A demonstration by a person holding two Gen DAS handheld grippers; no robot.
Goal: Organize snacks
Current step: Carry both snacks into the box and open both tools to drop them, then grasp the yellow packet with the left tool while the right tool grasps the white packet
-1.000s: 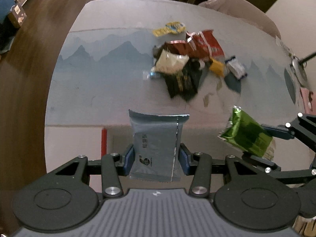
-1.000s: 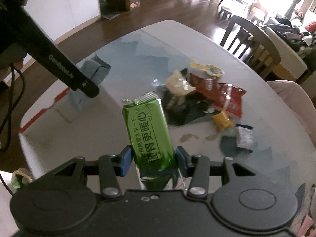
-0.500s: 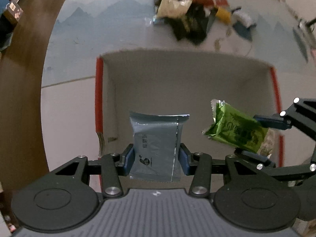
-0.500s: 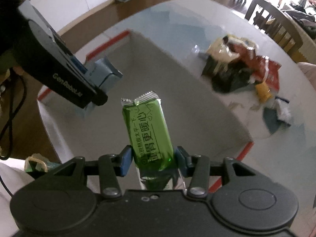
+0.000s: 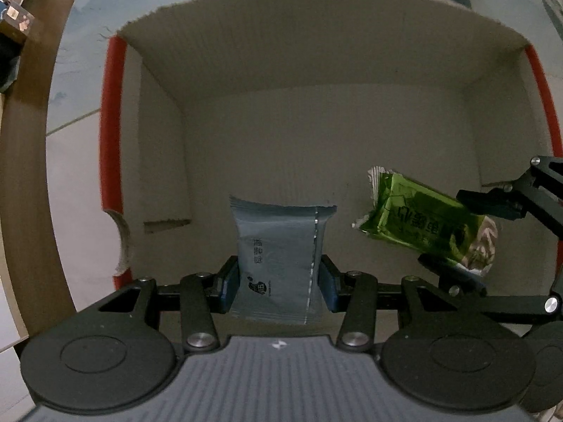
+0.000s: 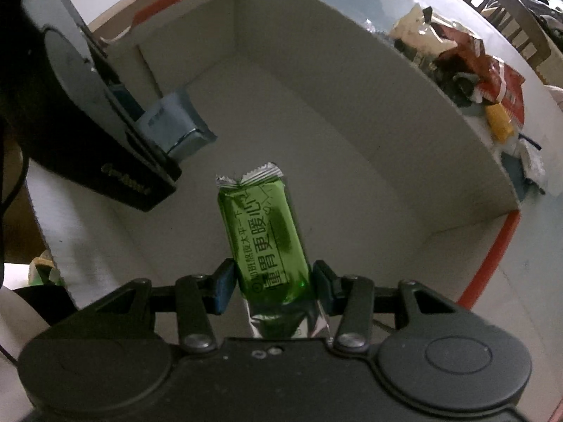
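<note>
My left gripper (image 5: 278, 283) is shut on a grey-blue snack packet (image 5: 279, 256) and holds it inside an open cardboard box (image 5: 316, 52) with red-edged flaps. My right gripper (image 6: 272, 283) is shut on a green snack bar (image 6: 267, 242), also held inside the box (image 6: 404, 81). In the left wrist view the green bar (image 5: 422, 221) hangs to the right of the blue packet. In the right wrist view the blue packet (image 6: 172, 126) and left gripper are at the upper left. Neither snack touches the box floor as far as I can tell.
A pile of loose snack packets (image 6: 475, 77) lies on the table beyond the box's far wall, with a yellow one (image 6: 499, 123) at its near end. A chair (image 6: 510, 10) stands behind the table. Wooden floor (image 5: 21, 176) shows left of the table.
Both grippers have moved down and forward into the box with their snacks. The box walls now fill both views and the snack pile has slid to the frame edges.
</note>
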